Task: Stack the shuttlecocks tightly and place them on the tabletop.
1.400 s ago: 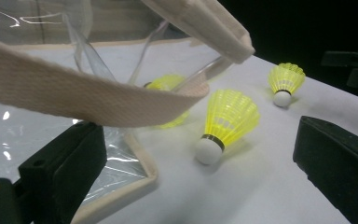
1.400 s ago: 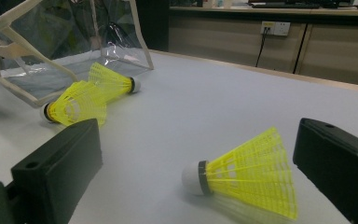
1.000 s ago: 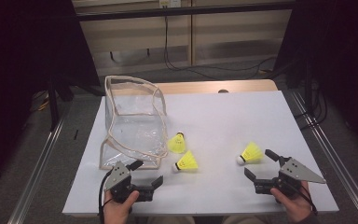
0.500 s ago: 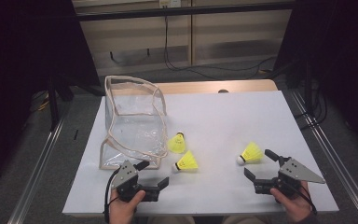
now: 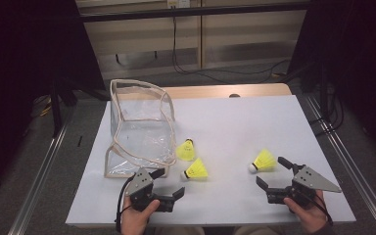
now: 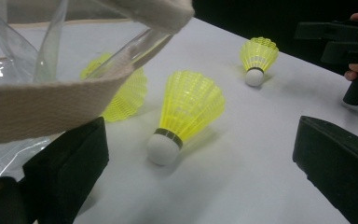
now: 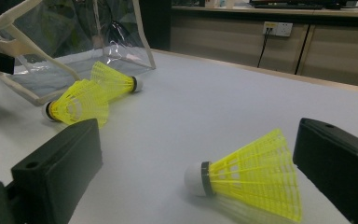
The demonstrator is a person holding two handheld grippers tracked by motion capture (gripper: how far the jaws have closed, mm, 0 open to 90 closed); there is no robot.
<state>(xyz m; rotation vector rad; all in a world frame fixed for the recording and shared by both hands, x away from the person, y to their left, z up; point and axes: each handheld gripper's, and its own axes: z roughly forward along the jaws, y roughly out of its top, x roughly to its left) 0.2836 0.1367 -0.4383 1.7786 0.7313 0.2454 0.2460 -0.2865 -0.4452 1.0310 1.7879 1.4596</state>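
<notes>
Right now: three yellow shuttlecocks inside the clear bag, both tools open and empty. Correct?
Not quite. The three yellow shuttlecocks lie on the white table, outside the clear bag, as the high view shows. The left tool and right tool are open and empty.

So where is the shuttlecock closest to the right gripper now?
In the high view, the shuttlecock lies on the white table at right, just ahead of the open right gripper.
</notes>
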